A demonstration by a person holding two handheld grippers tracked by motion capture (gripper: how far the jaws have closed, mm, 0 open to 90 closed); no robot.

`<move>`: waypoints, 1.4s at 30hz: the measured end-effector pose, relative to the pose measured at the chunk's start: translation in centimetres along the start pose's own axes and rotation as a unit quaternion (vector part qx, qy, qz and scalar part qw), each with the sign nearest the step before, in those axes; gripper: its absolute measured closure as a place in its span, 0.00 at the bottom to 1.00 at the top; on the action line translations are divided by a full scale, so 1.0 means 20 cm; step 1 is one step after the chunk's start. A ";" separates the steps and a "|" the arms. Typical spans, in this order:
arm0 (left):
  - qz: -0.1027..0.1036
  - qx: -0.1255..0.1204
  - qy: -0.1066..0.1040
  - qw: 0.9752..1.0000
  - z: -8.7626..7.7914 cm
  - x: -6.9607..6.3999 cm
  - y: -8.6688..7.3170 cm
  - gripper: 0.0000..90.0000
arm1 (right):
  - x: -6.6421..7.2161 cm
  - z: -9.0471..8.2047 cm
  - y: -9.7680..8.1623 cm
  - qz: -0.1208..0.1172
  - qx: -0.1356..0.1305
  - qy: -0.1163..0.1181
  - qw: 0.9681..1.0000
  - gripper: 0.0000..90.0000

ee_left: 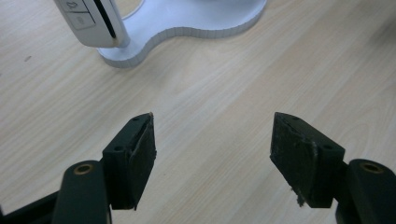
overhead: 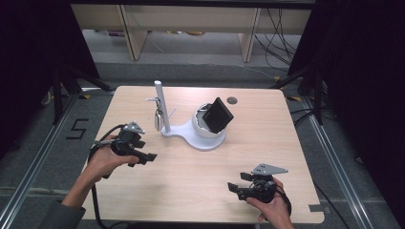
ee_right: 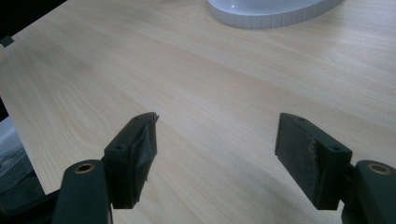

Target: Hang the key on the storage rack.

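Nearest, right gripper (overhead: 237, 188): rests low at the worktop's (overhead: 267, 143) near right edge, jaws spread wide with bare wood between them.
Left gripper (overhead: 147, 158): jaws released and empty, hanging over the near-left part of the worktop and aimed toward the white stand (overhead: 193, 135).
Key fob (overhead: 157, 119): a small white fob with grey buttons hangs from a hook on the stand's upright post (overhead: 161, 106); in the left gripper view the key fob (ee_left: 91, 21) sits ahead and to the upper left of the jaws, well apart.
Long axis: the fob hangs roughly upright beside the post.
Nearer hand: the left, by a clear margin; I judge the coming reach falls to it.
Stand's far side: a black box-like piece (overhead: 217, 115) sits tilted in the round white cup.
Writing: button symbols on the fob are too blurred to read; a "5" is taped on the floor (overhead: 79, 128) left of the worktop.
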State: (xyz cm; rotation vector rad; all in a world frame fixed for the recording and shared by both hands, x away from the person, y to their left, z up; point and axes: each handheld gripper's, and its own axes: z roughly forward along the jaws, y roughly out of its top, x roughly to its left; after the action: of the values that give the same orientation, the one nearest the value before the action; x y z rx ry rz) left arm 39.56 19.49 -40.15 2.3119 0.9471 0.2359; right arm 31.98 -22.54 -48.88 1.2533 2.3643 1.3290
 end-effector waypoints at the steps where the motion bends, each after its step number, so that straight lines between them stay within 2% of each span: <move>1: 0.000 -0.005 -0.004 1.000 0.01 -0.01 -0.01 0.34 | 0.00 0.00 0.00 0.000 0.000 0.000 1.000 0.34; 2: 0.001 -0.004 -0.006 1.000 0.01 -0.01 -0.02 0.34 | 0.00 0.01 0.00 0.006 0.000 0.008 1.000 0.34; 4: 0.004 -0.008 -0.010 1.000 0.02 -0.03 -0.03 0.33 | 0.00 0.00 0.00 0.001 0.000 0.002 1.000 0.34; 5: 0.007 -0.007 -0.011 1.000 0.03 -0.04 -0.04 0.33 | 0.00 0.01 0.00 0.004 0.000 0.010 1.000 0.34; 6: 0.008 -0.007 -0.011 1.000 0.03 -0.05 -0.05 0.33 | 0.01 0.00 0.00 0.009 0.005 0.006 1.000 0.34; 7: 0.008 -0.006 -0.011 1.000 0.03 -0.05 -0.06 0.32 | 0.00 0.01 0.00 0.010 0.004 0.014 1.000 0.34; 10: 0.010 -0.011 -0.012 1.000 0.04 -0.08 -0.08 0.31 | 0.00 0.01 -0.01 0.009 0.003 0.016 1.000 0.34; 12: 0.011 -0.013 -0.011 1.000 0.06 -0.10 -0.10 0.31 | 0.00 0.01 0.00 0.003 0.001 0.011 1.000 0.34; 14: 0.016 -0.012 -0.017 1.000 0.07 -0.12 -0.12 0.31 | 0.00 0.01 0.00 0.007 0.006 0.014 1.000 0.34; 16: 0.016 -0.017 -0.020 1.000 0.08 -0.13 -0.14 0.31 | 0.00 0.00 0.00 -0.005 0.006 0.000 1.000 0.34; 17: 0.020 -0.015 -0.023 0.999 0.09 -0.14 -0.15 0.30 | 0.01 0.01 0.00 0.007 0.008 0.007 1.000 0.34; 20: 0.022 -0.015 -0.021 0.999 0.11 -0.17 -0.18 0.29 | 0.01 0.01 0.00 0.010 0.005 0.009 1.000 0.34; 22: 0.028 -0.014 -0.020 0.999 0.13 -0.18 -0.19 0.28 | 0.00 0.01 0.00 0.001 0.007 0.004 1.000 0.34; 23: 0.031 -0.017 -0.019 0.999 0.14 -0.19 -0.20 0.28 | 0.00 0.02 0.00 0.007 0.009 0.011 1.000 0.34; 24: 0.025 -0.019 -0.021 0.999 0.15 -0.20 -0.21 0.28 | 0.00 0.01 0.00 0.007 0.009 0.011 1.000 0.34; 25: 0.030 -0.016 -0.023 0.999 0.16 -0.20 -0.22 0.28 | 0.01 0.01 0.00 0.006 0.005 0.011 1.000 0.34; 26: 0.032 -0.015 -0.023 0.999 0.17 -0.21 -0.23 0.27 | 0.03 0.01 0.00 0.021 0.009 0.006 1.000 0.34; 28: 0.035 -0.018 -0.030 0.999 0.19 -0.24 -0.25 0.27 | 0.02 0.01 0.00 -0.001 0.005 0.006 1.000 0.34; 29: 0.039 -0.015 -0.032 0.999 0.20 -0.25 -0.26 0.27 | 0.02 0.02 0.00 0.001 0.009 0.012 1.000 0.34; 30: 0.042 -0.010 -0.034 0.998 0.20 -0.26 -0.27 0.27 | 0.02 0.02 0.00 -0.006 0.007 0.006 1.000 0.34; 32: 0.044 -0.012 -0.038 0.998 0.22 -0.28 -0.28 0.27 | 0.02 0.02 0.00 -0.007 0.011 0.008 1.000 0.34; 33: 0.049 -0.009 -0.040 0.998 0.22 -0.28 -0.28 0.27 | 0.03 0.03 0.00 0.000 0.011 0.014 1.000 0.34; 36: 0.055 -0.007 -0.042 0.998 0.24 -0.31 -0.31 0.27 | 0.03 0.02 0.00 0.002 0.012 0.010 1.000 0.34; 38: 0.055 -0.006 -0.046 0.997 0.25 -0.32 -0.32 0.27 | 0.02 0.02 0.00 -0.007 0.006 0.012 1.000 0.34; 39: 0.058 -0.006 -0.049 0.997 0.26 -0.33 -0.33 0.27 | 0.02 0.02 0.00 -0.013 0.007 0.001 1.000 0.34; 40: 0.061 -0.004 -0.047 0.997 0.26 -0.34 -0.34 0.27 | 0.03 0.02 0.00 0.001 0.011 0.006 1.000 0.34; 41: 0.062 -0.004 -0.049 0.997 0.27 -0.35 -0.35 0.27 | 0.03 0.01 0.00 -0.013 0.011 0.001 1.000 0.34; 42: 0.057 -0.004 -0.051 0.997 0.27 -0.35 -0.36 0.27 | 0.03 0.02 0.00 -0.013 0.011 0.004 1.000 0.33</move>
State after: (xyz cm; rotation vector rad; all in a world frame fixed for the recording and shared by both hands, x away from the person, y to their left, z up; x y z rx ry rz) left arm 32.39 15.95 -48.38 2.3508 0.7636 0.1669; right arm 31.80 -21.92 -48.93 1.2211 2.3985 1.3064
